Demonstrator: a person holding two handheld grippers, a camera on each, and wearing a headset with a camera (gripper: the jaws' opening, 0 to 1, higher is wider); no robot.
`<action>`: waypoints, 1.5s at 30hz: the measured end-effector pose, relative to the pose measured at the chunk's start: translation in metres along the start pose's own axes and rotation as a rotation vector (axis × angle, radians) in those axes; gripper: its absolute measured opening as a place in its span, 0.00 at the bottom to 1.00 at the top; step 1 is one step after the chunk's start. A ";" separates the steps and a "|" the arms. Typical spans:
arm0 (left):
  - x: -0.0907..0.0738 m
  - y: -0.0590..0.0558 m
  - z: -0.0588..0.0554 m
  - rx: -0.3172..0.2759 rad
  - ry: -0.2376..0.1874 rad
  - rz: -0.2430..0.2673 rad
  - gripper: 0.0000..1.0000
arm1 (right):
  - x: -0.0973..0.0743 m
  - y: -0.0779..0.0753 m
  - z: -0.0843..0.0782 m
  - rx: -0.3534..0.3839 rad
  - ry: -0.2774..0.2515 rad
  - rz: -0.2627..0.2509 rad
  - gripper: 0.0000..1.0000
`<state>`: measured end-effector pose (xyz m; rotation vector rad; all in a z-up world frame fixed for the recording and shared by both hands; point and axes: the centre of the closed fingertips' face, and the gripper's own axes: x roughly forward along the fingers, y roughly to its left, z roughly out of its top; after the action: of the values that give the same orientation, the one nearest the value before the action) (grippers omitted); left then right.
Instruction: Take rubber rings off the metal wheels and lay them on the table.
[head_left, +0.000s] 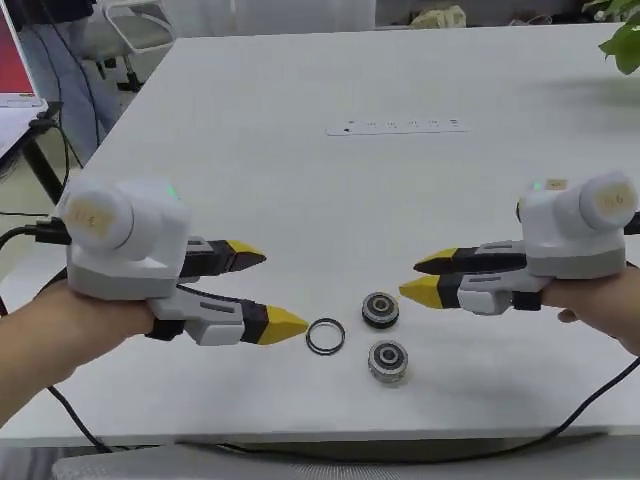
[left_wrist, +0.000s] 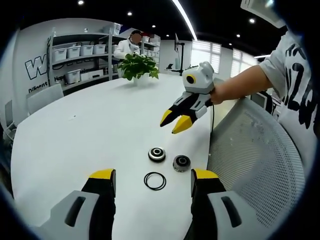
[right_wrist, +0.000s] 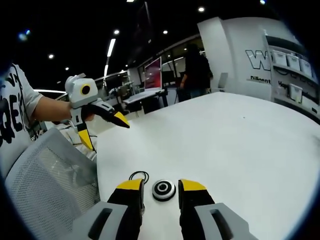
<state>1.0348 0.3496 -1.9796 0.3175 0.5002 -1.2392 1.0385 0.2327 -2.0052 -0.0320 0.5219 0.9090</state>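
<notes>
Listing items, lower centre of head view: 1 thin black rubber ring (head_left: 325, 336), round, lying flat and loose on smooth white table (head_left: 300, 150). 2 small round metal wheels w/ dark hubs, upper wheel (head_left: 380, 309) and lower wheel (head_left: 388, 360), both just right of ring, not touching it. My left gripper (head_left: 281, 290), yellow-tipped, jaws wide apart, lower tip just left of ring. My right gripper (head_left: 410, 279), jaws slightly apart, tips just upper right of upper wheel. Left hand (head_left: 65, 330) and right hand (head_left: 600, 315) low over table, grippers pointing inward at each other.
</notes>
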 end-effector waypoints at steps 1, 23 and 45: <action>0.001 0.000 0.000 0.000 0.001 -0.001 0.58 | 0.000 -0.002 -0.001 0.001 0.002 -0.002 0.25; 0.040 -0.001 -0.002 0.025 0.051 -0.057 0.54 | 0.007 -0.014 -0.034 -0.032 0.098 0.006 0.26; 0.083 -0.007 -0.005 0.039 0.087 -0.124 0.48 | 0.016 -0.010 -0.049 -0.063 0.141 0.038 0.27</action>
<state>1.0466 0.2820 -2.0270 0.3797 0.5780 -1.3606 1.0334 0.2265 -2.0569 -0.1447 0.6259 0.9645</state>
